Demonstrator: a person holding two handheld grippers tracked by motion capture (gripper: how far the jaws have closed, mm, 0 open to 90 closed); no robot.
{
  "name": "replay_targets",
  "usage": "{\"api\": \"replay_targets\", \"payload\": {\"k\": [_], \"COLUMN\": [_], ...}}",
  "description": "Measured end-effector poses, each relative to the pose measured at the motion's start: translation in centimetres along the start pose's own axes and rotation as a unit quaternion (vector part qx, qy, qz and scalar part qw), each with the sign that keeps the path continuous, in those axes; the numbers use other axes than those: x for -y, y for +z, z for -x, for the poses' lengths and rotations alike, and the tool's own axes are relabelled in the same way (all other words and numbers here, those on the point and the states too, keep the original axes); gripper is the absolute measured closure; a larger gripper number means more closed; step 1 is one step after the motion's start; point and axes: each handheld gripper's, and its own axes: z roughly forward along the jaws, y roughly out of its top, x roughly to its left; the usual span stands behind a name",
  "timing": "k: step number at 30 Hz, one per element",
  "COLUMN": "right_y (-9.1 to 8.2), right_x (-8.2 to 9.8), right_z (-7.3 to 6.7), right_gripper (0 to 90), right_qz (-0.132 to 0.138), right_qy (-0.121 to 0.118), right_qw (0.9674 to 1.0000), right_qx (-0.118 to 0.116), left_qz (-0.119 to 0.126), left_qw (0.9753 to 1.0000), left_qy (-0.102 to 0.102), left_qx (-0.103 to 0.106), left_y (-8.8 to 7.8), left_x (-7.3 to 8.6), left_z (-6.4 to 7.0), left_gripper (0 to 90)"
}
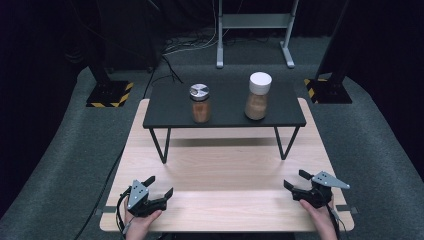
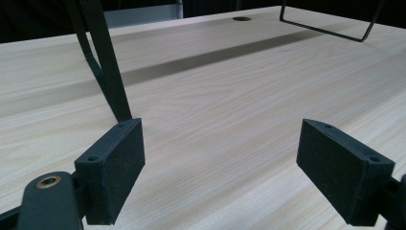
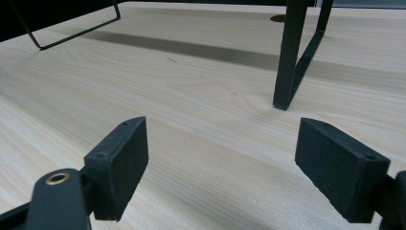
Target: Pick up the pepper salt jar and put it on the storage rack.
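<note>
Both grippers sit low at the table's (image 1: 225, 165) near edge, left gripper (image 1: 161, 186) by the left corner, right gripper (image 1: 295, 180) by the right, jaws spread, nothing between them. Silver-lidded spice jar (image 1: 200, 103) and white-capped jar (image 1: 258, 96) stand upright on the black shelf (image 1: 170, 112) along the far edge, well apart from both.

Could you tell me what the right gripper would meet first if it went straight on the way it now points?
Probably the near right leg of the black shelf. The right gripper, jaws open and empty, points low across the wooden table; that leg stands slightly right of centre, so it might pass just beside it.
</note>
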Motion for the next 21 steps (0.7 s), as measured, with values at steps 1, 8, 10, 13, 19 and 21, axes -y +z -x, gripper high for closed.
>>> {"api": "replay_targets", "payload": {"k": [1,8,10,13,19,21], "right_y": [-0.01,0.03,0.02,0.01,0.03,0.02], "right_x": [0.01,-0.08,-0.08,-0.03,-0.08,-0.06], "right_z": [0.01,0.12,0.17,0.2,0.22,0.2], "right_gripper": [17.3,17.7,17.6,17.6,17.6,17.6], "right_qz": [0.0,-0.003,-0.002,-0.001,-0.003,-0.002], "right_qy": [0.001,0.001,0.003,0.005,0.006,0.006], "right_qw": [1.0,1.0,1.0,1.0,1.0,1.0], "right_qx": [0.0,-0.002,-0.002,-0.003,-0.003,-0.002], "left_qz": [0.0,-0.001,-0.001,-0.002,-0.002,-0.002], "left_qw": [1.0,1.0,1.0,1.0,1.0,1.0], "left_qy": [0.0,-0.002,-0.003,-0.002,-0.001,0.0], "left_qx": [0.0,0.001,0.001,0.001,0.002,0.002], "left_y": [0.0,0.02,0.03,0.04,0.05,0.06], "left_x": [0.0,-0.03,-0.05,-0.07,-0.09,-0.09], "left_z": [0.0,-0.1,-0.12,-0.11,-0.09,-0.09], "left_gripper": [16.5,16.5,16.5,16.5,16.4,16.5]}}
